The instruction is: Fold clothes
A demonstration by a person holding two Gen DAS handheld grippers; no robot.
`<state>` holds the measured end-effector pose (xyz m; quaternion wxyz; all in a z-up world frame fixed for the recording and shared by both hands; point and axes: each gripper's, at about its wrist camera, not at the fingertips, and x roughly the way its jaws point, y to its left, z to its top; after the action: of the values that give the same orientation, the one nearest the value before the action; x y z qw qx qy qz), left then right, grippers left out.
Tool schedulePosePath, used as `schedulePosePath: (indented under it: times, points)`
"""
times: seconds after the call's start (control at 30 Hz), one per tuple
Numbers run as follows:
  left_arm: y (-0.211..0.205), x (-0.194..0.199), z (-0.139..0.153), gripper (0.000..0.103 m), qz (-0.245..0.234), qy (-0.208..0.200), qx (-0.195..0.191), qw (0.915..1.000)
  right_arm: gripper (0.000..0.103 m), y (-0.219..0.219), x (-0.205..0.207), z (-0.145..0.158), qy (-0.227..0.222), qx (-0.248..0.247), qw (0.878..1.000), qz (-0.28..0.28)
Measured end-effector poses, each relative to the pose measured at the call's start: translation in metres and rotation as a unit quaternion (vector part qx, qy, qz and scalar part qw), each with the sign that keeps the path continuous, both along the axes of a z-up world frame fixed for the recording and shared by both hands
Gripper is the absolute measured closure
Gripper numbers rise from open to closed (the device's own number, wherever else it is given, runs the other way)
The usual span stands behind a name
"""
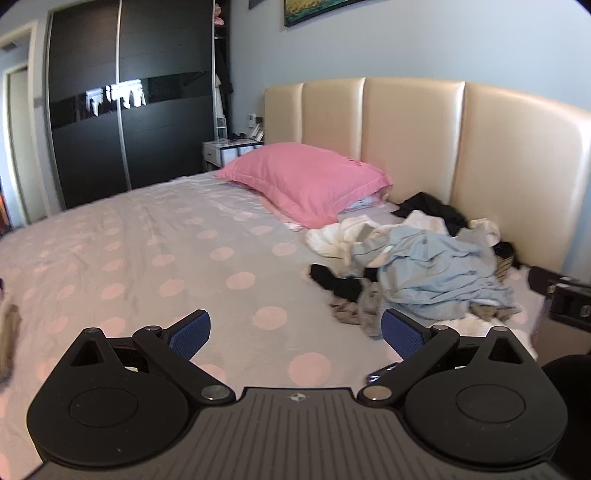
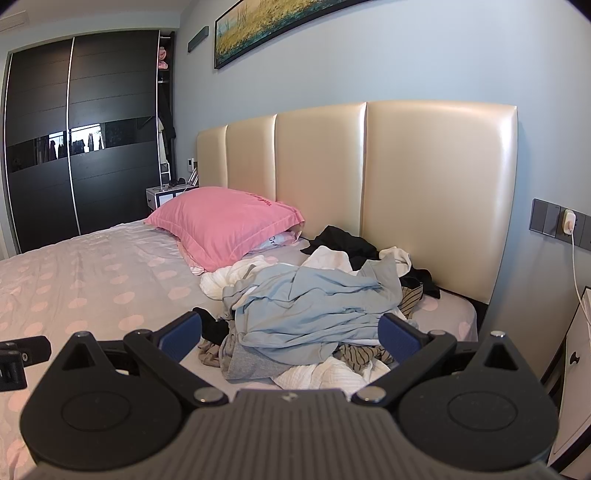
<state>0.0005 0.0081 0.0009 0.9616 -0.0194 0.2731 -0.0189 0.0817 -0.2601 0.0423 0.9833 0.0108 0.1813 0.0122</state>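
Presently both the left gripper (image 1: 295, 332) and right gripper (image 2: 291, 338) stand fully open, empty. Crumpled pale-blue cotton garment (image 2: 314, 306) tops the tangled clothes heap (near the cream padded headboard (image 2: 436, 192)); a careless pinch risks lifting several layers.

A brown cloth (image 1: 9, 339) is running off the left wrist view's left edge, blurred. The painting (image 2: 280, 27) is being cropped by the top edge. The clothes pile (image 2: 310, 314) is burying its lower garments.
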Motion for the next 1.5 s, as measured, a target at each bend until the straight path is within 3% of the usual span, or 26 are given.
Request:
schedulePosePath:
  times: [0.4,1.5]
  points:
    - [-0.013,0.003,0.001,0.002,0.016,0.020,0.020,0.9995,0.001,0.003,-0.008,0.004,-0.003,-0.001,1.000,-0.003]
    - [-0.011,0.005,0.000,0.002,0.021,0.038,0.021,0.9989,0.001,-0.002,-0.001,0.000,0.001,0.000,1.000,-0.002]
